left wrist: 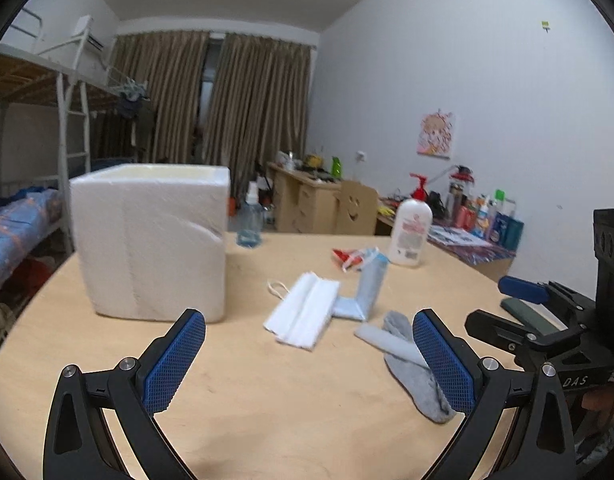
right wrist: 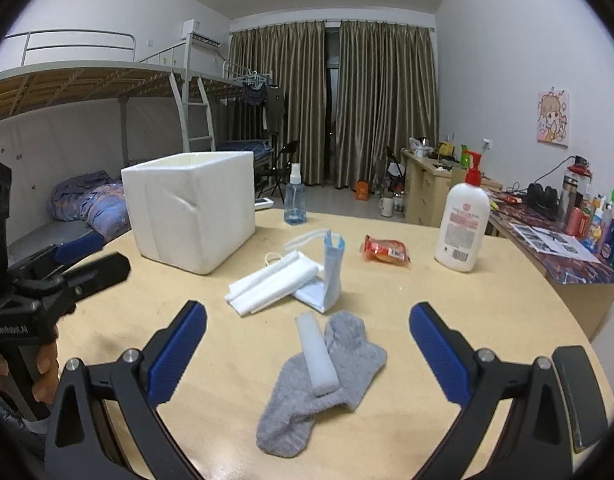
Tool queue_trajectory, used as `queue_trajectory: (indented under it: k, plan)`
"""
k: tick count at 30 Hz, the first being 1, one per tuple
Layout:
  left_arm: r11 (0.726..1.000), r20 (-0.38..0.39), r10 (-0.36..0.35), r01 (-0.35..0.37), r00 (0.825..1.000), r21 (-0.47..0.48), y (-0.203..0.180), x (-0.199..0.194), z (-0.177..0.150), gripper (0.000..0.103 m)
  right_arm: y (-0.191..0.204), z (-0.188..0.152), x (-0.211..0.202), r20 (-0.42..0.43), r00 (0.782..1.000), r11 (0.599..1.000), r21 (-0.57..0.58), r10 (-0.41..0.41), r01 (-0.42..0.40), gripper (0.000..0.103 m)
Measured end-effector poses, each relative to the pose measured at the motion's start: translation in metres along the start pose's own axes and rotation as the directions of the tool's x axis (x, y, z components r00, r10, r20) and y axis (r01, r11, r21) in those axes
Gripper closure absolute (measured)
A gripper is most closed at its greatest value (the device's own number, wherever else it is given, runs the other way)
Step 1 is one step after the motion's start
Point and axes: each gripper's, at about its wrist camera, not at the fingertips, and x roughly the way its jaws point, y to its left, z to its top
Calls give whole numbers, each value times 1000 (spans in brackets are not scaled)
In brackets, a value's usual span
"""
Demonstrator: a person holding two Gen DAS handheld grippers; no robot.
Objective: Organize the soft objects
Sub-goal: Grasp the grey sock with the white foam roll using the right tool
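Observation:
A grey sock [right wrist: 327, 376] lies on the wooden table [right wrist: 447, 300] with a white foam strip [right wrist: 317, 354] across it, between the spread fingers of my right gripper [right wrist: 307, 354], which is open. In the left wrist view the sock [left wrist: 415, 376] and foam strip [left wrist: 389, 344] sit by the right finger of my open left gripper [left wrist: 309, 360]. Beyond lie a folded white cloth [right wrist: 271, 284] [left wrist: 303, 318] and a blue face mask [right wrist: 327, 276] [left wrist: 365, 288], partly standing up. A white foam box [right wrist: 191, 208] [left wrist: 151, 240] stands open-topped at the left.
A white lotion bottle with a red pump [right wrist: 463, 220] [left wrist: 410, 232], a red snack packet [right wrist: 385, 250] [left wrist: 347, 258] and a clear spray bottle [right wrist: 296, 200] [left wrist: 250, 220] stand farther back. A hand [right wrist: 43, 376] holds the left gripper. Bunk beds, desks and curtains surround the table.

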Motion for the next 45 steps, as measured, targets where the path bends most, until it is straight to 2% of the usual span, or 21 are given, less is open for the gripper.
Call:
queue_trajectory:
  k: [6, 14, 17, 18, 19, 24, 26, 30, 33, 42, 45]
  plan:
    - [998, -43, -57, 58, 997, 14, -12, 16, -11, 0, -5, -11, 11, -45, 999, 1000, -7, 3, -3, 0]
    - [996, -79, -68, 72, 995, 54, -23, 27, -16, 0, -15, -19, 22, -80, 996, 1000, 6, 29, -29, 1]
    - [997, -97, -47, 52, 994, 58, -23, 31, -18, 0, -19, -20, 31, -119, 991, 998, 20, 60, -58, 20]
    - [997, -101, -44, 50, 994, 54, -22, 31, -18, 0, -20, -21, 36, -146, 986, 997, 21, 76, -74, 32]
    - [998, -107, -45, 50, 993, 49, -21, 33, -18, 0, -20, -22, 43, -174, 981, 996, 18, 90, -88, 39]
    - [998, -113, -46, 51, 993, 44, -21, 36, -17, 0, -11, -27, 65, -262, 962, 993, -65, 74, -94, 54]
    - [998, -112, -48, 53, 993, 42, -20, 37, -17, 0, -9, -26, 67, -269, 960, 992, -80, 77, -102, 55]
    - [998, -123, -55, 60, 991, 34, -19, 40, -17, 0, -9, -27, 72, -295, 952, 991, -85, 76, -105, 68]
    - [998, -127, -58, 63, 990, 32, -19, 40, -18, 0, -7, -28, 73, -300, 951, 989, -97, 76, -110, 73]
    - [997, -133, -61, 65, 989, 29, -20, 42, -19, 0, -4, -31, 85, -377, 925, 988, -121, 43, -95, 73]
    - [997, -133, -64, 68, 989, 24, -20, 41, -19, 0, -1, -32, 85, -380, 924, 986, -134, 37, -95, 79]
